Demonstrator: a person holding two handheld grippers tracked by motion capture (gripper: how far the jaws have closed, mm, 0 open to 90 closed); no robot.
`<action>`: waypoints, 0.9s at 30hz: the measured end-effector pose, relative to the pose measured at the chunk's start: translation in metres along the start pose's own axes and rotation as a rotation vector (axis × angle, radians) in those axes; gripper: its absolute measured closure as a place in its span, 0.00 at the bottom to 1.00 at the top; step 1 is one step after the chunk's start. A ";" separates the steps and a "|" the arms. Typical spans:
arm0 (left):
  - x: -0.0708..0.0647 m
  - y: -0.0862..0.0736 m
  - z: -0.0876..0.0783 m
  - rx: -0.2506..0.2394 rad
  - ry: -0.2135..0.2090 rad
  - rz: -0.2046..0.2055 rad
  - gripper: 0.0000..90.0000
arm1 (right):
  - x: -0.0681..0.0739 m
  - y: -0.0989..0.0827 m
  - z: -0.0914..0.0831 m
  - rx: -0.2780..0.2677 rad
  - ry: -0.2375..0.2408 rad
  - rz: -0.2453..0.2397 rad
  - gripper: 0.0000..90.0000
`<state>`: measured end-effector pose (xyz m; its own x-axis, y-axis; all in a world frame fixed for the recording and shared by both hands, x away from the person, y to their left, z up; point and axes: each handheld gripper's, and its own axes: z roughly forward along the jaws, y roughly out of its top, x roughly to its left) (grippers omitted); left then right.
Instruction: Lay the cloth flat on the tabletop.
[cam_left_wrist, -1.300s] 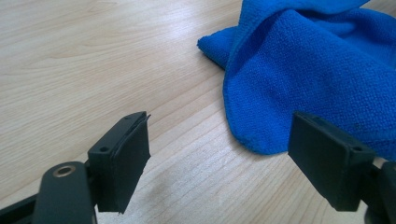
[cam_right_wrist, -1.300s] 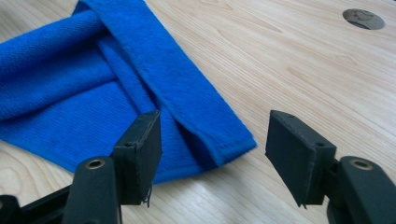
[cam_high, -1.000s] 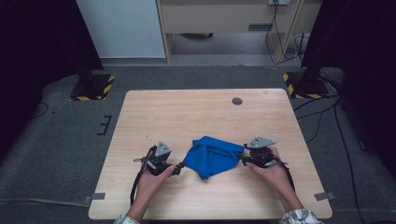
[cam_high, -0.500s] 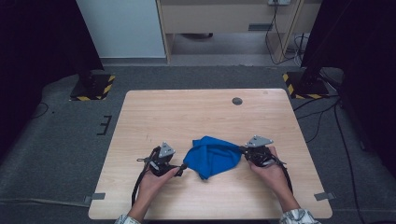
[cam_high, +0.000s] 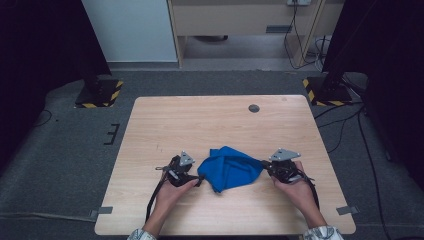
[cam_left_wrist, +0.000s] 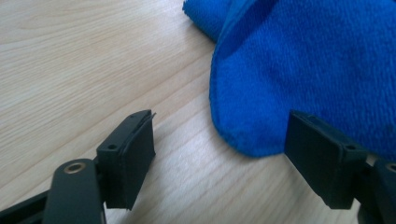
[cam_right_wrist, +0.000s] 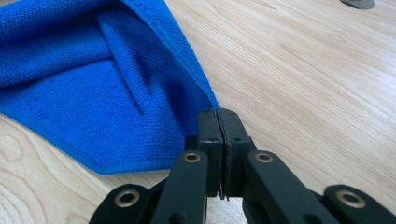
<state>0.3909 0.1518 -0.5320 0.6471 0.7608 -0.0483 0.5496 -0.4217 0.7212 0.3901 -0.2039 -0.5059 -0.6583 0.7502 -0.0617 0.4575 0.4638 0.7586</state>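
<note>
Blue cloth (cam_high: 229, 168) lay crumpled on the surface (cam_high: 210, 120), between both grippers. Right gripper (cam_right_wrist: 218, 122) had its jaws clenched on the cloth's corner. Left gripper (cam_left_wrist: 219, 140) jaws stood apart, lately narrowing, a rounded cloth edge between them, ungripped. Step: securing the second hold. Next, likely: close left, then spread.

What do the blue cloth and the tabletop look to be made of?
Cloth: soft fabric, likely microfibre or terry; fine looped pile, matte, stitched hem, folds limply. Table: pale wood grain, smooth low sheen; could be laminate or veneer, hard to tell which.
</note>
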 end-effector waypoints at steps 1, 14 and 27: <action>0.000 0.001 0.001 0.001 0.002 0.005 0.27 | 0.000 0.000 0.000 0.001 0.000 0.000 0.99; -0.019 0.005 0.002 -0.003 -0.037 0.088 0.80 | -0.001 0.002 -0.007 -0.028 0.005 0.021 0.99; -0.012 0.012 -0.017 -0.077 -0.018 0.042 0.96 | -0.004 0.013 -0.020 -0.111 0.036 0.089 0.99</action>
<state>0.3808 0.1461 -0.5105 0.6782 0.7343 -0.0289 0.4800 -0.4128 0.7741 0.3869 -0.2100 -0.4825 -0.6400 0.7678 0.0312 0.4474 0.3392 0.8275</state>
